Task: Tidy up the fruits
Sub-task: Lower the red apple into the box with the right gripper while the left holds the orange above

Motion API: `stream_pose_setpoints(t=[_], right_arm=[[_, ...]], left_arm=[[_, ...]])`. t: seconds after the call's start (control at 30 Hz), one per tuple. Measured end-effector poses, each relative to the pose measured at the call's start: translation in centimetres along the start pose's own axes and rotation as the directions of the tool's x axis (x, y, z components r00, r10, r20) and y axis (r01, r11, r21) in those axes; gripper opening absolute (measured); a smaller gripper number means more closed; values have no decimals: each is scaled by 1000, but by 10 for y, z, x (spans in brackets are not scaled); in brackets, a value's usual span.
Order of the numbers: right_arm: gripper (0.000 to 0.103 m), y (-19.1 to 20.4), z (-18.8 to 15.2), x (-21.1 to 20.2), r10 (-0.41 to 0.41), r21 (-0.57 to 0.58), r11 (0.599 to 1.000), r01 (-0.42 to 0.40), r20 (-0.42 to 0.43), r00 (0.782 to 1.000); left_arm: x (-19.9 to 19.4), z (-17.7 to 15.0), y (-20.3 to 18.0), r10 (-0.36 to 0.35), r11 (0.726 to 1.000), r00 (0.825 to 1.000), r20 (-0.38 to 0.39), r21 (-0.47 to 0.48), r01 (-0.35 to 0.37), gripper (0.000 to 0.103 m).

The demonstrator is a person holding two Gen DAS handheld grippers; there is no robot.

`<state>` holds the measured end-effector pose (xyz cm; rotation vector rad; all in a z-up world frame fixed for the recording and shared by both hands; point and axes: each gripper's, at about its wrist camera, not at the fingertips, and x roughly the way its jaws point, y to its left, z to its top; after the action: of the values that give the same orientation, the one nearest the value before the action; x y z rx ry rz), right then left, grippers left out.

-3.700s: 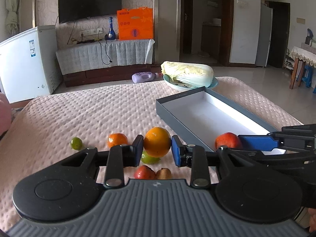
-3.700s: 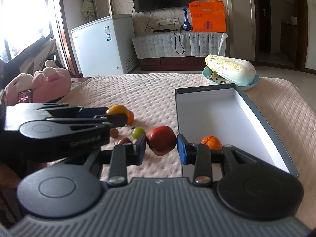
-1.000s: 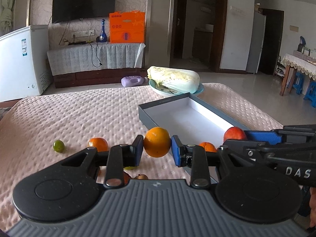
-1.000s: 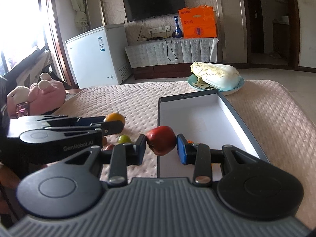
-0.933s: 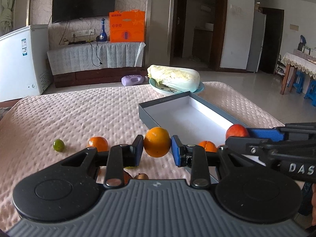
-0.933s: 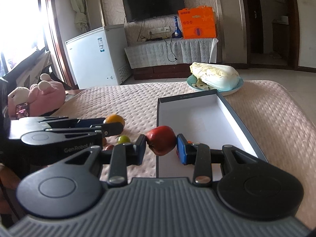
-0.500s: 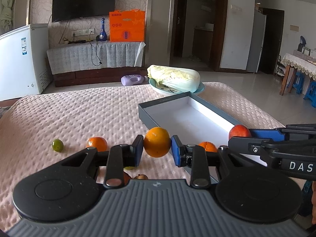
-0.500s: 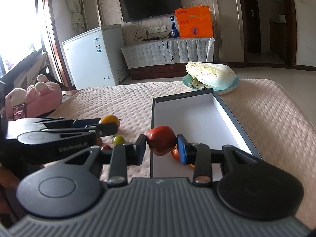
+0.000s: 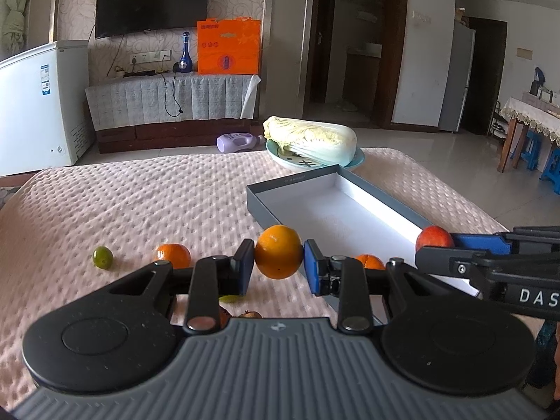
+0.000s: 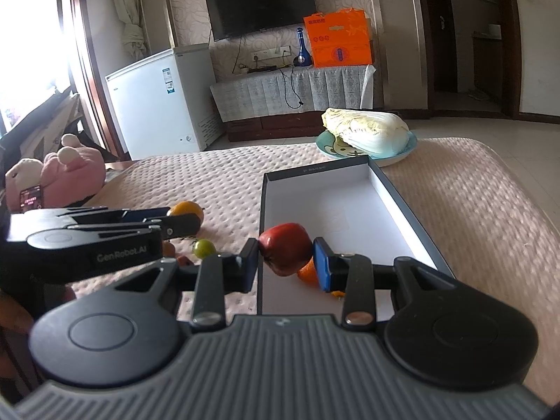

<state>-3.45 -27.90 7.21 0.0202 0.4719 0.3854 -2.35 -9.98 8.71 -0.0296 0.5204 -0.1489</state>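
Note:
My left gripper (image 9: 279,265) is shut on a large orange (image 9: 278,252), held above the pink cloth just left of the grey box (image 9: 280,189). My right gripper (image 10: 286,264) is shut on a red apple (image 10: 285,247), held over the near end of the box (image 10: 395,196). A small orange (image 10: 308,273) lies in the box under the apple; it also shows in the left wrist view (image 9: 369,261). Another small orange (image 9: 173,255) and a green fruit (image 9: 103,257) lie on the cloth to the left. A green tomato (image 10: 204,247) lies beside the box.
A plate (image 9: 280,161) with a napa cabbage (image 9: 311,140) stands behind the box. A pink plush toy (image 10: 56,175) sits at the table's left edge. More small fruits (image 9: 250,314) lie half hidden under the left gripper. The table is covered with a pink quilted cloth (image 9: 140,196).
The right gripper has moved with the apple from beside the box to over its near end. The left gripper with the orange has barely moved.

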Motion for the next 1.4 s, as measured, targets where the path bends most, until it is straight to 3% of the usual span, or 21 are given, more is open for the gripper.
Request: stream_pose_setpoints(t=[0.77,1.4], right_arm=[[37,-3,-1,2,-24,-6,1000,24,-19,1000],[37,-25,-3,3,-65,54,996,68,-55,996]], left_arm=[[37,19,-13,-24,1000,1000,11,-1,24,36],[55,27,-50,-91,995,996,17,32,91,36]])
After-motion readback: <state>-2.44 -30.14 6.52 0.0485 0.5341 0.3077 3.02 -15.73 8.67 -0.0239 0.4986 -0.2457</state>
